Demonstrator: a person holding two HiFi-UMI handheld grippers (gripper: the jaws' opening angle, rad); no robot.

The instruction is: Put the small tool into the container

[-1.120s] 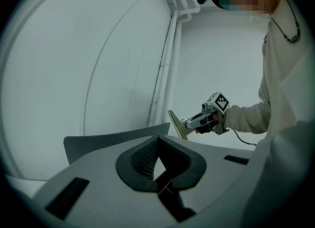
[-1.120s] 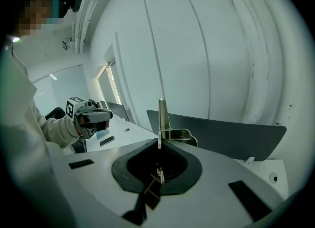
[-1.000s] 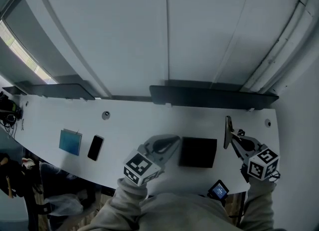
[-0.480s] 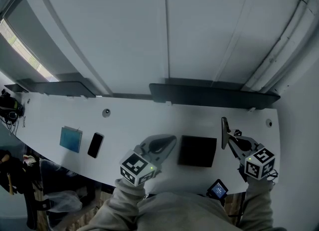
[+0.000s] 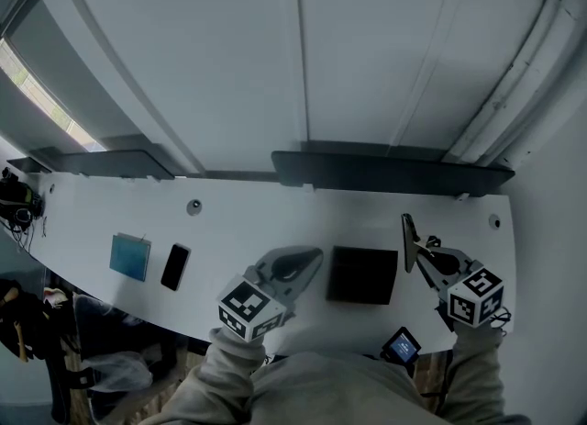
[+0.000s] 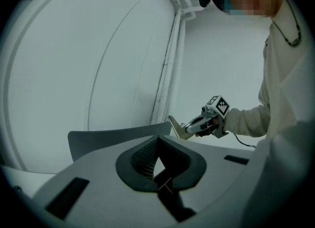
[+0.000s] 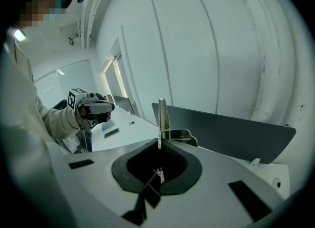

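Head view only: black square container (image 5: pixel 362 274) lies between left gripper (image 5: pixel 310 260), fingertips together, empty, and right gripper (image 5: pixel 413 247). Right gripper view: small flat pale tool (image 7: pixel 162 115) pinched upright. White desk (image 5: pixel 275 221) stretches open beyond container.

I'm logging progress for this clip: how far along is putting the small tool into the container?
Done: the thin flat metal tool is clamped in the right gripper. In hand: it is held just right of the black square container, not over it. Left: carry it above the container and release. The left gripper, shut and empty, sits at the container's left side.
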